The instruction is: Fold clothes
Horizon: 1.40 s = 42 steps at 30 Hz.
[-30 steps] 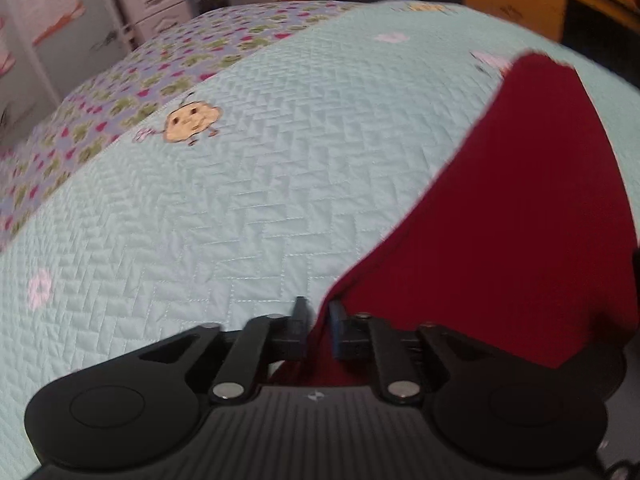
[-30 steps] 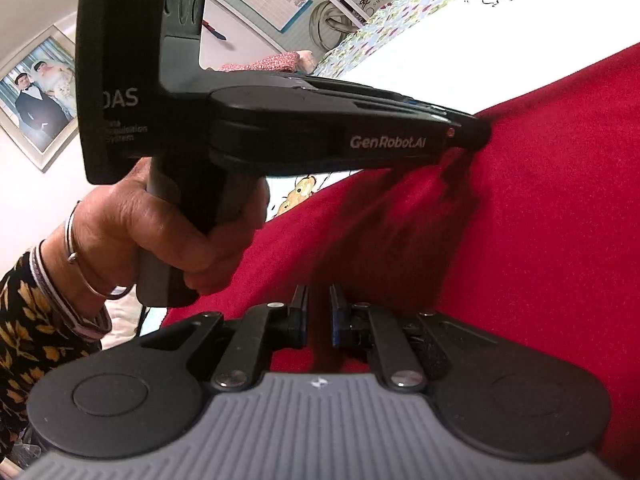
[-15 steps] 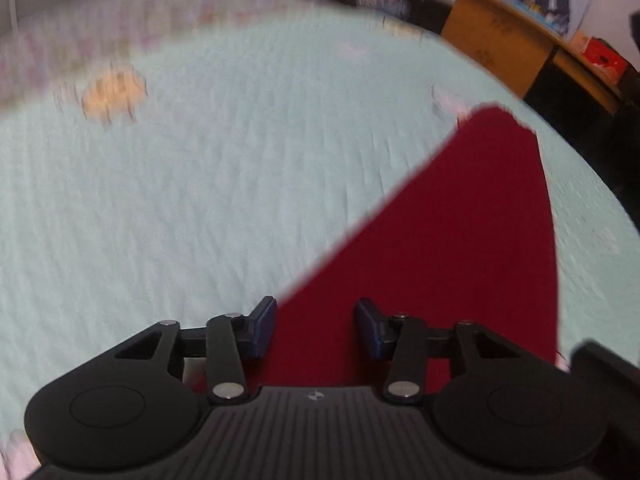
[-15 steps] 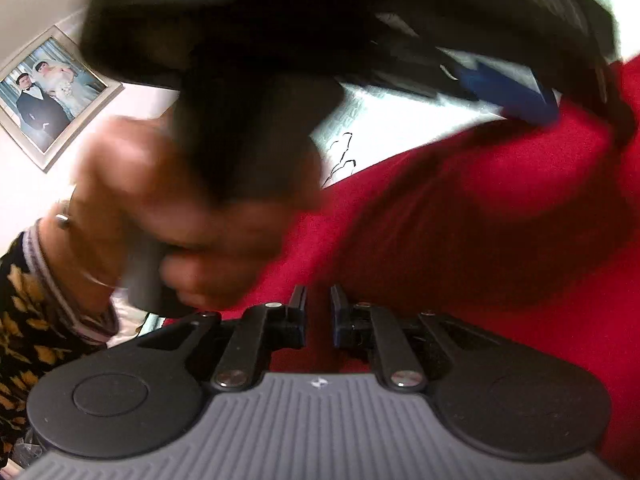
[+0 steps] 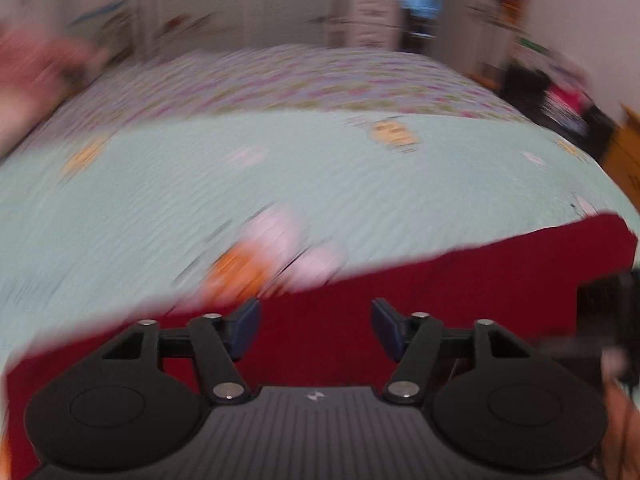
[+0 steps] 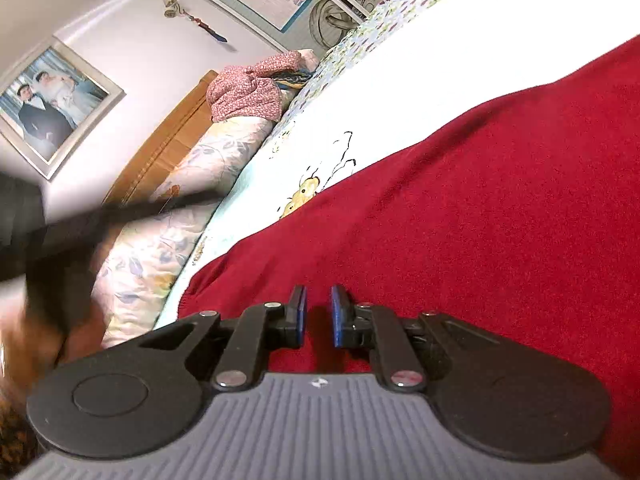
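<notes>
A dark red garment lies spread on the pale green quilt of a bed. My left gripper hovers over the garment's near part. Its jaws are opening and stand wide, with only the cloth below showing in the gap; the view is blurred. In the right wrist view the red garment fills the right half. My right gripper sits low at its near edge, the blue pads a narrow gap apart with red cloth pinched between them. The left tool shows there as a dark blur at the left edge.
A rolled floral quilt and a heap of pink patterned clothes lie along the wooden headboard. Pale cupboards stand beyond the bed, and wooden furniture is at the right edge.
My left gripper let go of the red cloth, opened wide and swung away with a roll, leaving the middle of the right wrist view. The right gripper kept still on the cloth.
</notes>
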Tool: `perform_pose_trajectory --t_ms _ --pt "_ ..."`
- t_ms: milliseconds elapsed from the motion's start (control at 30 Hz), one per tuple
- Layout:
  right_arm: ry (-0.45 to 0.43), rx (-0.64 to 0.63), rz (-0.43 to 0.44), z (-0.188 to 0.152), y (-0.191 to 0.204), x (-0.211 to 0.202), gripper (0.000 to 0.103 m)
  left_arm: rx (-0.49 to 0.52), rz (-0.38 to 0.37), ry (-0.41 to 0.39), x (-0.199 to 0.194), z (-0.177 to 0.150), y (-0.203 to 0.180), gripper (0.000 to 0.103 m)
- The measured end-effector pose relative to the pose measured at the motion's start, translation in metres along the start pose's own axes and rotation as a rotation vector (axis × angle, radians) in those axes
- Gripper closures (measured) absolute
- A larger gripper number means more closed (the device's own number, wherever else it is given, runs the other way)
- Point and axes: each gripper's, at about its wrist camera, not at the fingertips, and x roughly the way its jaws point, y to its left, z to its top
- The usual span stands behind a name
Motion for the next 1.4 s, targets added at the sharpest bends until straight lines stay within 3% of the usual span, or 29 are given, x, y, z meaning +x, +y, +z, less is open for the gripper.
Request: perform_pose_trajectory --t_ms 100,200,267,333,400,467,567,633,667,733,833,900,967,1067,1133,1167,1200,1233,1333,1400 --pt "-0.009 0.039 0.03 -0.001 -0.005 -0.007 0.09 -0.113 0.056 0.051 -0.058 -0.059 0.047 0.032" --pt "-0.017 0.02 -0.036 -0.003 0.0 0.004 0.1 -0.223 0.069 0.071 -0.104 -0.122 0.074 0.032" --pt "-0.007 0.002 -0.085 -0.005 0.009 0.002 0.1 -0.289 0.078 0.092 -0.125 -0.159 0.082 0.032" --pt "-0.011 0.01 -0.155 -0.008 0.026 -0.013 0.094 -0.349 0.075 0.091 -0.142 -0.187 0.085 0.032" --pt "-0.05 -0.026 -0.181 -0.02 0.053 -0.035 0.068 -0.384 0.05 0.109 -0.153 -0.207 0.085 0.032" --pt "-0.087 -0.034 -0.135 -0.035 0.075 -0.049 0.052 -0.372 0.02 0.098 -0.159 -0.217 0.079 0.032" --pt "-0.06 0.065 -0.091 -0.058 0.078 -0.052 0.047 -0.296 0.021 0.1 -0.154 -0.226 0.067 0.027" --pt "-0.006 0.15 -0.202 -0.071 0.066 -0.044 0.055 -0.251 0.052 0.116 -0.145 -0.233 0.063 0.027" --pt "-0.028 0.15 -0.216 -0.074 0.072 -0.051 0.059 -0.244 0.061 0.109 -0.145 -0.232 0.062 0.027" --pt "-0.084 0.136 -0.231 -0.081 0.089 -0.069 0.056 -0.227 0.04 0.085 -0.152 -0.228 0.059 0.027" --pt "-0.114 0.01 -0.203 -0.104 0.136 -0.099 0.056 -0.311 -0.034 -0.002 -0.174 -0.231 0.075 0.027" --pt "-0.068 0.005 -0.145 -0.131 0.152 -0.115 0.056 -0.402 -0.081 -0.05 -0.183 -0.23 0.095 0.027" --pt "-0.003 -0.009 -0.151 -0.163 0.161 -0.123 0.056 -0.483 -0.12 -0.087 -0.188 -0.226 0.116 0.027" --pt "0.071 -0.023 -0.204 -0.211 0.167 -0.139 0.056 -0.516 -0.191 -0.136 -0.182 -0.216 0.143 0.027" --pt "0.072 0.021 -0.226 -0.234 0.16 -0.146 0.056 -0.557 -0.202 -0.108 -0.166 -0.216 0.167 0.028" --pt "0.06 0.056 -0.217 -0.243 0.154 -0.152 0.057 -0.574 -0.096 -0.06 -0.158 -0.218 0.181 0.039" --pt "0.049 0.09 -0.208 -0.253 0.147 -0.157 0.058 -0.589 0.011 -0.011 -0.15 -0.221 0.196 0.093" --pt "0.039 0.107 -0.209 -0.255 0.143 -0.162 0.06 -0.62 0.072 0.017 -0.146 -0.226 0.209 0.101" --pt "0.031 0.107 -0.248 -0.252 0.144 -0.169 0.062 -0.788 -0.028 -0.032 -0.162 -0.245 0.242 0.101" --pt "0.031 0.107 -0.252 -0.256 0.144 -0.171 0.062 -0.738 -0.045 -0.038 -0.169 -0.241 0.236 0.095"
